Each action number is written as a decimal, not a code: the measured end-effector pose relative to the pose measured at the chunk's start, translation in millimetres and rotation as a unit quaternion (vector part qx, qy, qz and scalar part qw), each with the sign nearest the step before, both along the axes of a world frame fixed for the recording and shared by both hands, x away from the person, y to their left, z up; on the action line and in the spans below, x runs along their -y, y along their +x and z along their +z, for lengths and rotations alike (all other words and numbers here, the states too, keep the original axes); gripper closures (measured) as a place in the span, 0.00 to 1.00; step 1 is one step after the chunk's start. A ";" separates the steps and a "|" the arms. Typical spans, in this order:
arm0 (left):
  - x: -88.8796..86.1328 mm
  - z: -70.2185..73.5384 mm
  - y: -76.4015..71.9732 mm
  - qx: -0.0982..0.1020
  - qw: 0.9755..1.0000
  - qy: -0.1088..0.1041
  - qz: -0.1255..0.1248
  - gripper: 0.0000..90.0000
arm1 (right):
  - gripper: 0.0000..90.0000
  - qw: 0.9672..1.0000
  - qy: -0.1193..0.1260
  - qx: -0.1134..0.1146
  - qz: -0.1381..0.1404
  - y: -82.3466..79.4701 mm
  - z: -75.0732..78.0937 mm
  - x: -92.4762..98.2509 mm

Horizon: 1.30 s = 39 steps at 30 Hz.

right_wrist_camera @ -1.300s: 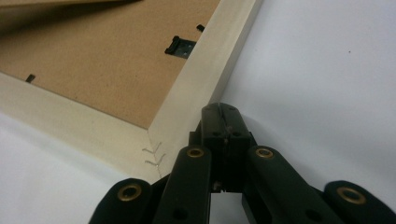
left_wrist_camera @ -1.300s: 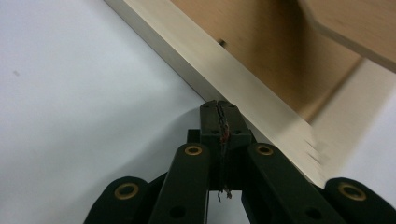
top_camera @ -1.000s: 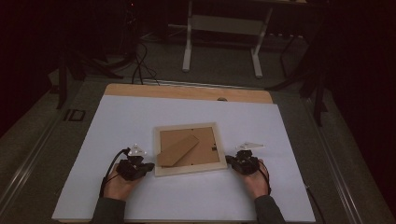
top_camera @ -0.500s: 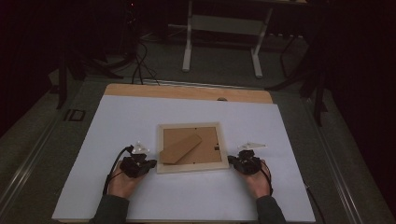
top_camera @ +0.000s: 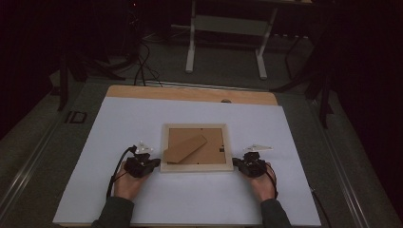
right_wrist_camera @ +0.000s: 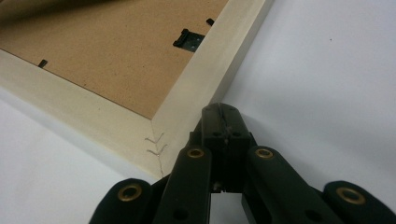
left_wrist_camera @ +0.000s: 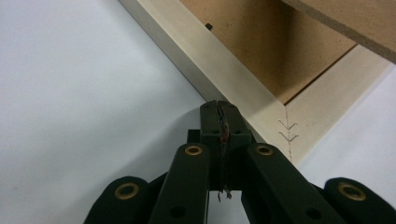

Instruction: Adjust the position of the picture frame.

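The picture frame (top_camera: 196,148) lies face down near the middle of the white table (top_camera: 142,114), its brown backing board up and the fold-out stand (top_camera: 185,148) slanting across it, and it sits squarely between your 2 tools. Your left gripper (top_camera: 151,163) is at the frame's near-left corner and your right gripper (top_camera: 238,164) at its near-right corner — each about equally close, so neither hand has the advantage. Both pairs of jaws are pressed together with nothing pinched between them; in the left gripper view the closed tips (left_wrist_camera: 219,108) meet the outer edge of the pale wooden rail (left_wrist_camera: 219,70) just beside the stapled corner joint (left_wrist_camera: 286,130), and in the right gripper view the closed tips (right_wrist_camera: 222,112) sit at the outer edge of the opposite side rail (right_wrist_camera: 219,60), close to its own stapled joint (right_wrist_camera: 156,142). I cannot tell whether the tips actually press the wood or only stand beside it. What the next move turns on, I judge, is this: the frame lies inward from each tool, its near rail runs straight from 1 gripper to the other, and the small black hanger clip (right_wrist_camera: 187,39) faces up on the right side. Push unevenly and the frame will likely swivel on the sheet — keep both sides matched.
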<state>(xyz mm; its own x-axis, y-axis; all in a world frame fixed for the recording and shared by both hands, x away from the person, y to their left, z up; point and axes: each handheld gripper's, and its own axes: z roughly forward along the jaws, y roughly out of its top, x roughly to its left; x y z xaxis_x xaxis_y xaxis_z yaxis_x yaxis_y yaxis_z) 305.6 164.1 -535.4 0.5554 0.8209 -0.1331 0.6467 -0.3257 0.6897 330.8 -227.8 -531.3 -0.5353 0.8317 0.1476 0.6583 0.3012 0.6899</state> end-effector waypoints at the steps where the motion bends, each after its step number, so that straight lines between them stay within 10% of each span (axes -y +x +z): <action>1: 0.1 -0.1 0.5 0.002 1.000 0.001 0.003 1.00 | 1.00 1.000 0.000 0.001 0.000 0.1 -0.2 -0.2; 29: -5.8 -1.4 5.6 0.015 0.999 0.005 0.048 1.00 | 1.00 1.000 0.005 0.007 0.002 5.1 -1.6 -13.4; 39: -4.4 -0.7 3.6 0.036 0.998 0.036 0.042 0.97 | 0.99 1.000 0.017 0.006 0.016 9.0 -2.9 -9.9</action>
